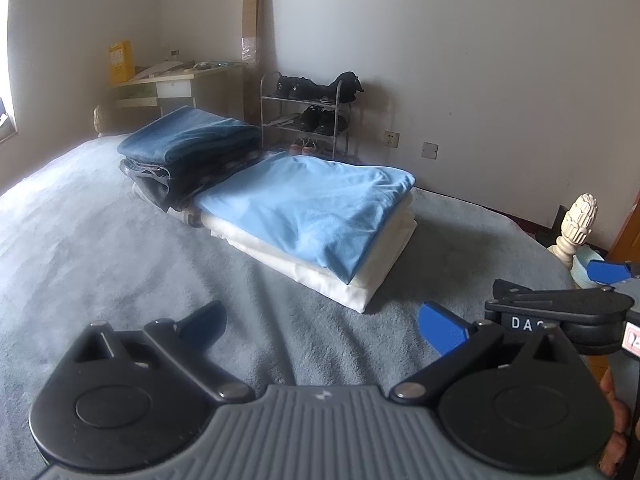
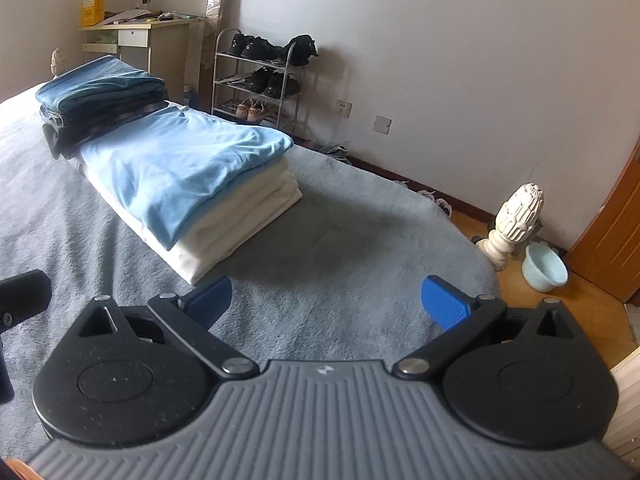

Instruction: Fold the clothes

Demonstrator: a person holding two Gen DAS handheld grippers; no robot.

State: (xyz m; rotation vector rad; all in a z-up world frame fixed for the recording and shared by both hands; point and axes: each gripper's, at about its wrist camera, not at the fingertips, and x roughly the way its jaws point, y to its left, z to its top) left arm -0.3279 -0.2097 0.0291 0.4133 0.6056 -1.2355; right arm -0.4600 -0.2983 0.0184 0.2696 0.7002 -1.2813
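Note:
A folded light blue shirt (image 1: 316, 208) lies on top of folded white cloth (image 1: 360, 288) on the grey bed cover (image 1: 120, 260). Behind it stands a second stack, dark blue folded clothes (image 1: 188, 140) over dark garments. The same shirt (image 2: 176, 168), white cloth (image 2: 240, 220) and dark blue stack (image 2: 100, 84) show in the right wrist view. My left gripper (image 1: 324, 324) is open and empty, above the bed in front of the stack. My right gripper (image 2: 328, 300) is open and empty, also above the bed; its body shows at the right of the left wrist view (image 1: 560, 312).
A metal shoe rack (image 2: 260, 76) with shoes stands by the wall, a desk (image 2: 140, 36) behind it. A white carved bedpost (image 2: 516, 220) marks the bed's corner, with a pale bowl (image 2: 546, 268) on the wooden floor and a wooden door (image 2: 612, 232) at right.

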